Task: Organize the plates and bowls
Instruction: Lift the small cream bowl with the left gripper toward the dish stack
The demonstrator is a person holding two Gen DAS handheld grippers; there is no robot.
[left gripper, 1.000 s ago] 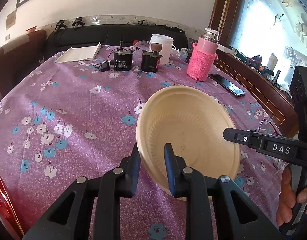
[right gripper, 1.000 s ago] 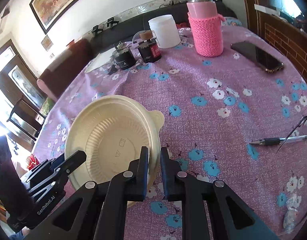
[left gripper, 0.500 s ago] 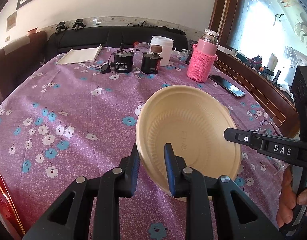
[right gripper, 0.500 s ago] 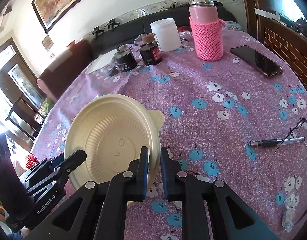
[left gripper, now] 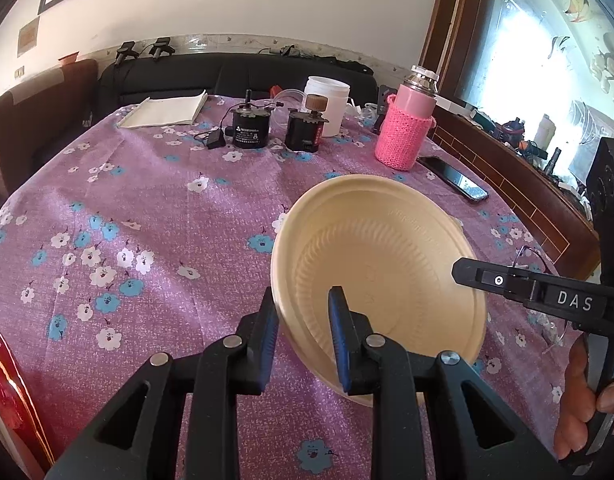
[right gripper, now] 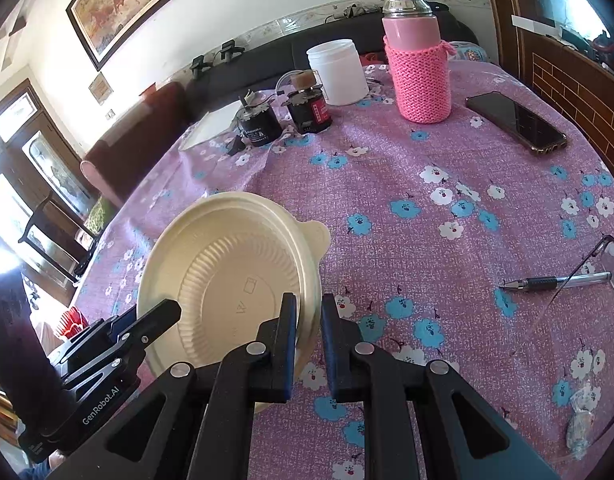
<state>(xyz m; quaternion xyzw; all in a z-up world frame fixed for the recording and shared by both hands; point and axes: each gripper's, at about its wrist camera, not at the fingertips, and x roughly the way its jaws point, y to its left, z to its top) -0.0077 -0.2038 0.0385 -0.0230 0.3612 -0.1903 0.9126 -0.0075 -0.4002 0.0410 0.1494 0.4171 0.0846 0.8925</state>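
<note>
The shallow cream-coloured disposable bowl (left gripper: 381, 264), ribbed round its floor and with a small tab on its rim, is held tilted above the purple flowered tablecloth (left gripper: 155, 216), empty inside. The left gripper (left gripper: 301, 330) has its jaws closed on the bowl's near rim, one finger outside the wall and one inside. The right gripper (right gripper: 309, 332) pinches the opposite rim, its jaws almost together on the thin edge.

As a judgement, the task looks early: one bowl is in hand, and no stack, rack or other plate shows as a destination, so placing it is still to come.

At the far end of the table stand a white lidded plastic jar (right gripper: 339, 72), contents hidden, and a pink flask in a knitted pink sleeve (right gripper: 419, 56), capped. Nearer the right gripper lie a black phone (right gripper: 515, 122) and a pen (right gripper: 555, 281).
</note>
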